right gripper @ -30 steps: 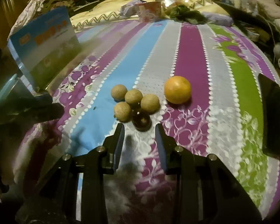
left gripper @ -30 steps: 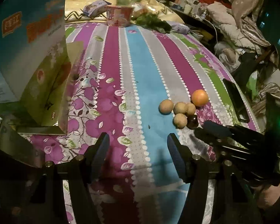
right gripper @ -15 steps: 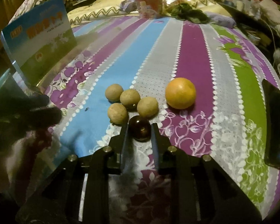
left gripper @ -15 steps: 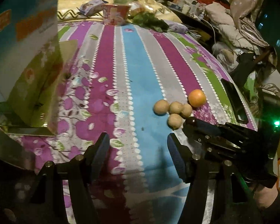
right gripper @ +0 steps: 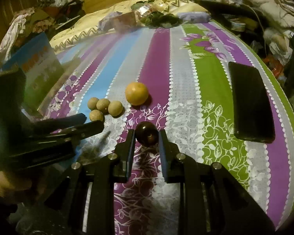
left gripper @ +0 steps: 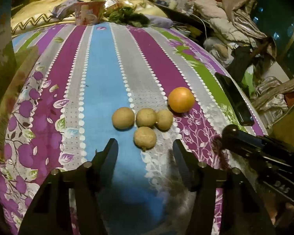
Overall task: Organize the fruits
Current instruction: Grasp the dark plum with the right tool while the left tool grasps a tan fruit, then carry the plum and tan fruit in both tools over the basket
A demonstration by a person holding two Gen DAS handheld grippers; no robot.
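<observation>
An orange (left gripper: 181, 99) (right gripper: 136, 93) and several small tan round fruits (left gripper: 145, 126) (right gripper: 105, 107) lie together on the striped bedspread (left gripper: 100, 82). My right gripper (right gripper: 147, 137) is shut on a small dark round fruit (right gripper: 147, 134) and holds it just off the cloth, to the right of the tan cluster; it also shows in the left wrist view (left gripper: 231, 133). My left gripper (left gripper: 146, 148) is open and empty, with the nearest tan fruit (left gripper: 145, 138) just ahead between its fingers.
A black phone (right gripper: 250, 101) (left gripper: 235, 101) lies on the green stripe at the right. A blue and green carton (right gripper: 37, 72) stands at the left. A pink cup (left gripper: 89, 12), leaves and packets lie at the far end. The bed edge drops off right.
My right gripper closed on the dark fruit and drew it back and right, away from the cluster. My left gripper moved right and forward, up to the tan fruits.
</observation>
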